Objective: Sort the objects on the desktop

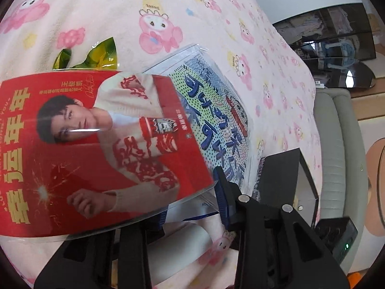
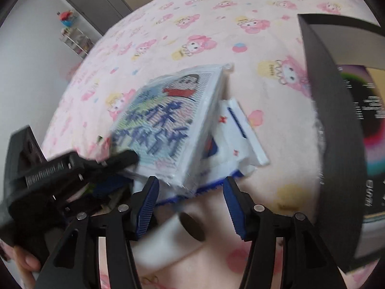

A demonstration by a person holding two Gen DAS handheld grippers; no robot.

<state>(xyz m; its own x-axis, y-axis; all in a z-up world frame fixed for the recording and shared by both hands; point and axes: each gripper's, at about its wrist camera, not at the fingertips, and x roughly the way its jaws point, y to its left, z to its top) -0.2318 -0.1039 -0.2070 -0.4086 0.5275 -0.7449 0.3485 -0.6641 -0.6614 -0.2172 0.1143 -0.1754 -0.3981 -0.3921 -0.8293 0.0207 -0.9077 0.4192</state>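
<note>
L grip (image 1: 192,207) clamped on red card (image 1: 96,144) edge | R grip (image 2: 191,204) jaws apart, blue-print pack (image 2: 166,125) just ahead

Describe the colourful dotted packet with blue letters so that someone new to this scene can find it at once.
Look at the pink blanket with cartoon prints that covers the whole surface. Near its middle, left of the black box, lies the dotted packet in clear wrap, resting on a white packet. Its big blue characters on a rainbow dot pattern set it apart from the red card.
</note>
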